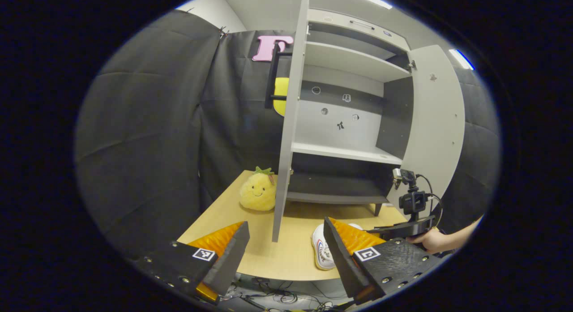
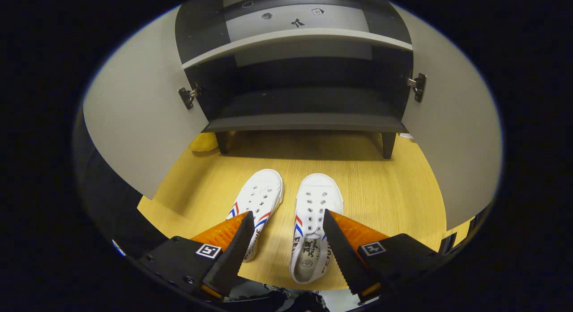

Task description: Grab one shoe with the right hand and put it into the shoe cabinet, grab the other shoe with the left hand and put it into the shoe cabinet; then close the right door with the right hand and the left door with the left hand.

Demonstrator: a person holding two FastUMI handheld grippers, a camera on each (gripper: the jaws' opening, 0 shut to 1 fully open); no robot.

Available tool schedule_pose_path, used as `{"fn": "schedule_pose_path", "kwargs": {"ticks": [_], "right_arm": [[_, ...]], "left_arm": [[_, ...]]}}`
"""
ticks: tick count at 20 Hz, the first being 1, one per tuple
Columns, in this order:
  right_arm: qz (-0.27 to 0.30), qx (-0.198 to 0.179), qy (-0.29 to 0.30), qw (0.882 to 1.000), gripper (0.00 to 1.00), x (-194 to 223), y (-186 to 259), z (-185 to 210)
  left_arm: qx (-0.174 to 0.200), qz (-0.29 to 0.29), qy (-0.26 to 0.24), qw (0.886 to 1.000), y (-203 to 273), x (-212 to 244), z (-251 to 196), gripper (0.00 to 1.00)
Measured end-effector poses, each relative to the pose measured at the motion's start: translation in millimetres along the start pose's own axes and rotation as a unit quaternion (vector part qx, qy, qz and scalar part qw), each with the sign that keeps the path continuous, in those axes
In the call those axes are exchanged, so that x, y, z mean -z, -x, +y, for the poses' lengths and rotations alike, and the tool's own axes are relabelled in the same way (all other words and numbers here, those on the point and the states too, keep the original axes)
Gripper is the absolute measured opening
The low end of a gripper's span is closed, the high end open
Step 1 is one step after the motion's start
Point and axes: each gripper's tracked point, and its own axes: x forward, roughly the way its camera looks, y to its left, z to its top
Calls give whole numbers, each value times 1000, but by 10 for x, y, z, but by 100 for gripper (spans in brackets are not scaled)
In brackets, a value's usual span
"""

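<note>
- Nearest us in the right gripper view, our right claw [image 2: 286, 245] sits at the bottom centre with its fingers spread wide, pinching nothing.
- Just past those fingers we see the two white shoes side by side on the wooden bench [image 2: 385, 200], toes pointing up the frame: the left shoe [image 2: 259, 204] lower centre-left, the right shoe [image 2: 313, 218] lower centre, its heel between the fingers but untouched.
- Farther up the frame stands the shoe cabinet [image 2: 304, 119], both doors swung open, the left door [image 2: 138, 124] at the left edge and the right door [image 2: 452, 137] at the right edge.
- In the left gripper view, our left claw [image 1: 286, 254] at the bottom is likewise spread and holds nothing.
- Beyond it, lower right of centre, one shoe peeks past the finger, with the other claw and the hand [image 1: 432, 240] holding it at the lower right.
- A pineapple plush [image 1: 257, 193] sits on the bench left of centre, beside the open left door.
</note>
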Motion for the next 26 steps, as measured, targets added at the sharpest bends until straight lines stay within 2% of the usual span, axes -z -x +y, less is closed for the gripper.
{"fn": "schedule_pose_path", "kwargs": {"ticks": [1,2,3,4,5,6,7,8,9,11,12,13,14,15,16,18,19,22,23,24,26], "right_arm": [[9,8,9,1000,88,54,-96,-46],[19,13,12,1000,95,107,-182,-60],[32,16,12,999,87,162,-266,-74],[44,18,11,999,87,217,-338,-82],[53,16,8,998,82,262,-399,-64],[65,19,10,998,66,320,-440,-71],[76,19,13,997,60,364,-474,-73],[84,24,17,996,60,399,-505,-74],[90,30,21,995,68,415,-525,-91],[99,44,29,994,68,455,-578,-115],[103,51,36,993,68,471,-611,-130],[108,62,51,991,60,493,-638,-182],[110,74,65,989,61,505,-675,-230],[102,86,74,988,57,473,-669,-262],[102,90,72,988,38,500,-690,-244],[106,99,86,986,33,499,-650,-249],[112,101,94,984,34,504,-704,-249],[121,87,95,984,17,471,-665,-215],[125,78,75,986,10,488,-666,-214],[124,66,55,989,3,495,-669,-181],[139,39,24,989,2,498,-623,-225]], "left_arm": [[-1,6,-5,1000,-7,66,20,96],[-3,10,-12,1000,-15,109,27,94],[-5,13,-18,1000,-12,133,28,96],[-8,14,-24,1000,-10,147,33,94],[-8,15,-27,999,-4,141,26,96],[-9,16,-28,999,12,162,13,94],[-11,18,-29,999,31,193,-7,94],[-13,20,-28,999,21,194,-15,94],[-14,21,-27,999,18,209,-20,94],[-17,21,-26,999,36,219,-12,94],[-19,22,-26,999,41,197,-1,98],[-20,22,-27,999,54,203,7,97],[-21,21,-29,999,50,180,7,94],[-22,19,-33,999,52,191,5,95],[-23,17,-38,999,49,172,4,96],[-24,13,-49,998,43,173,-3,96],[-21,12,-51,998,48,165,-23,94],[-11,2,-51,999,68,124,-58,96],[-9,-2,-52,999,74,115,-76,97],[-7,-5,-53,999,70,104,-99,94],[-2,-13,-54,998,101,78,-160,94]]}}
